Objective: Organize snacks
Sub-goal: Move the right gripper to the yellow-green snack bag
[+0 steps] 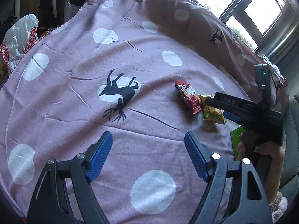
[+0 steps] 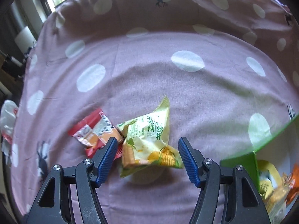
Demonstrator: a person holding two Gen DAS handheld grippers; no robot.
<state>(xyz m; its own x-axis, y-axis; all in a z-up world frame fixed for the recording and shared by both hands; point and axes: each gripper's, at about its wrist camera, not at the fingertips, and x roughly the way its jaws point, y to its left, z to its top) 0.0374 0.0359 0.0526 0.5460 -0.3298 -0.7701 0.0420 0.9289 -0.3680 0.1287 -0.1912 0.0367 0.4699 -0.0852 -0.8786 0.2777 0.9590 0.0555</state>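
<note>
Surface: a pink bedcover [image 2: 196,97] with white dots and dark deer prints filled both views, with bright windows [image 1: 261,9] at the upper right of the left wrist view and a white plastic bag [image 1: 16,39] at its far left edge.

Item 1: yellow-green snack packet [image 2: 149,141], lower centre of the right wrist view, lay puffed and crumpled on the cover.

Item 2: red snack packet [image 2: 93,130], just left of it and touching its corner; in the left wrist view the pair sat at centre right.

Item 3: green box [image 2: 244,158], lower right corner of the right wrist view, already held several packets.

Right gripper [image 2: 146,161]: jaws stood apart and unclenched, one blue pad at each side of the yellow-green packet, no pad pressing it. The left pad [image 2: 106,160] overlapped the red packet's edge.

Left gripper [image 1: 148,155]: jaws spread, nothing between them, bare cover beneath, at the bottom of its own view.

Handling note, as judgement: the step appeared to be seizing the yellow-green packet for the box. Advisable to shift slightly right first so the left pad clears the red packet, then descend and close across the packet's firm lower body, not the air-filled top, which would likely slip. Firm but gentle closure, since the contents looked brittle.
</note>
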